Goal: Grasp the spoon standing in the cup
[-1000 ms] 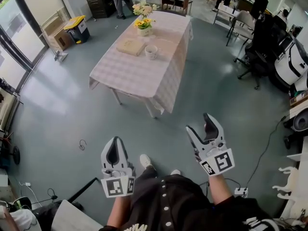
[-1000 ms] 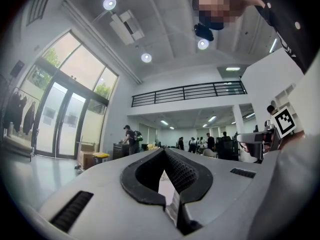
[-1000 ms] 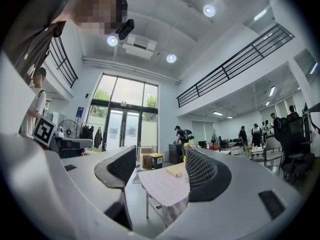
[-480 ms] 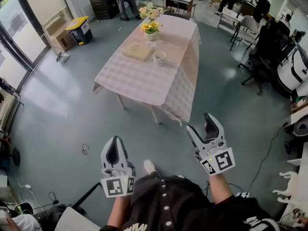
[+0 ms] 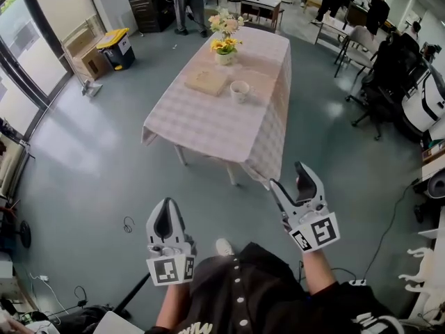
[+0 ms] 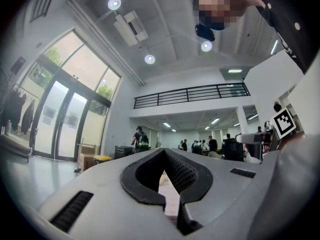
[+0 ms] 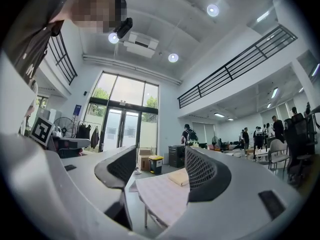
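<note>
A white cup [image 5: 240, 90] stands on a table with a pink checked cloth [image 5: 208, 124], far ahead of me in the head view. Any spoon in it is too small to make out. Beside the cup lie a wooden board [image 5: 206, 82] and a pot of flowers [image 5: 224, 46]. My left gripper [image 5: 165, 206] is held low near my body with its jaws together and nothing in them. My right gripper [image 5: 287, 176] is open and empty, its fingers spread. Between the right gripper's [image 7: 160, 159] jaws I see the table [image 7: 160, 194] and the board [image 7: 181, 177]. The left gripper [image 6: 164, 152] shows only a sliver of cloth.
Grey floor lies between me and the table. A yellow-lidded bin [image 5: 113, 44] and cardboard boxes [image 5: 82, 53] stand at the left by glass doors. Office chairs [image 5: 386, 72] and desks fill the right. People stand at the back. A cable [image 5: 128, 224] lies on the floor.
The table has drifted nearer and slightly right in the head view as I walk toward it. Both grippers keep the same pose and jaw state.
</note>
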The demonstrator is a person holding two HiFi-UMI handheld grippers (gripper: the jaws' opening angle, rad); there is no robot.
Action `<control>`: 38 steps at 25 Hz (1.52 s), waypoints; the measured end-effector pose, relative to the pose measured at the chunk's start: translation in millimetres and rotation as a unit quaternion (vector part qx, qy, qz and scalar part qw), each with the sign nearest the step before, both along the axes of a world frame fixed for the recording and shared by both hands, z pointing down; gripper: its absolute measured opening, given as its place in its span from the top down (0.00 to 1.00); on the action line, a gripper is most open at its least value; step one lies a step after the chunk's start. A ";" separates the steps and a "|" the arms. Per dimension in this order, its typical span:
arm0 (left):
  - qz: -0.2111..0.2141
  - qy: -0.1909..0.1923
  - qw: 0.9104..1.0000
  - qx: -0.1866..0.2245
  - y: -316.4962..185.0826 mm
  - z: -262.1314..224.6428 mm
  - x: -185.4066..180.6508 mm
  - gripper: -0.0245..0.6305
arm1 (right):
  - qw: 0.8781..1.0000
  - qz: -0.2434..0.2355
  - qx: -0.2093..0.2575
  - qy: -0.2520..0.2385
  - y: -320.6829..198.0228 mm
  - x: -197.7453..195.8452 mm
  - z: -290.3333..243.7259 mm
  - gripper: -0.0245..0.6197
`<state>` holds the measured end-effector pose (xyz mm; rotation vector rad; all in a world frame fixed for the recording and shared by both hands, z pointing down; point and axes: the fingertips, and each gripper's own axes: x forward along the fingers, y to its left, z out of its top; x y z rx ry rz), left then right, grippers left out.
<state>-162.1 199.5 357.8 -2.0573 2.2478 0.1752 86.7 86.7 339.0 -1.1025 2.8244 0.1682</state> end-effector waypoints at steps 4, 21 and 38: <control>0.007 -0.003 1.000 0.000 -6.5 -0.1 -23.7 0.94 | 1.000 0.011 0.003 -0.002 -4.7 -17.9 -1.2 0.52; 0.035 0.007 0.999 -0.030 -60.5 26.1 -40.7 0.94 | 0.999 0.029 -0.022 0.008 -46.5 -36.9 21.0 0.52; 0.029 0.005 0.999 -0.025 -218.0 19.3 -77.7 0.94 | 0.999 0.027 -0.027 0.007 -212.9 -72.8 27.1 0.52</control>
